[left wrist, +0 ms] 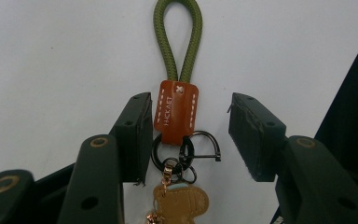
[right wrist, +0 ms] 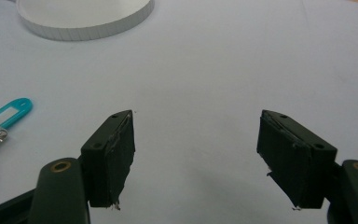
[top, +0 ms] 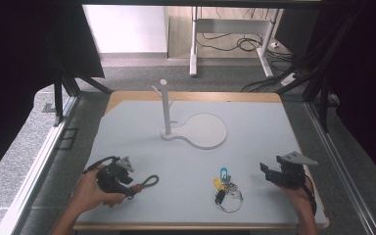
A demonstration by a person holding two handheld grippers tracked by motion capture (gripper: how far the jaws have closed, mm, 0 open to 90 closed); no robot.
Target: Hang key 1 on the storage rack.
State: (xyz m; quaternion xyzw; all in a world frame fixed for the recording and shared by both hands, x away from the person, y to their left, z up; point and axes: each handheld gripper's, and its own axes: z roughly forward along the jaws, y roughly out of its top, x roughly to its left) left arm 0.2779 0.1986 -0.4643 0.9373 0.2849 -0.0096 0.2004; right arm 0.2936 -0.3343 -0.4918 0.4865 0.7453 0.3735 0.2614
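Closing in on the green-cord keychain [left wrist: 177, 93] at lower left of the bench [top: 254, 132], left gripper [left wrist: 189, 135] jaws straddle its leather tab, not yet clamped; right gripper [right wrist: 196, 154] jaws apart, idle; stand [top: 166, 110] bare.

Both grippers, the left gripper [top: 127, 183] and the right gripper [top: 269, 172], are matte black with blocky ribbed pads (brass-ringed screw holes behind them), each topped by a grey three-cornered plate, a black cable trailing behind
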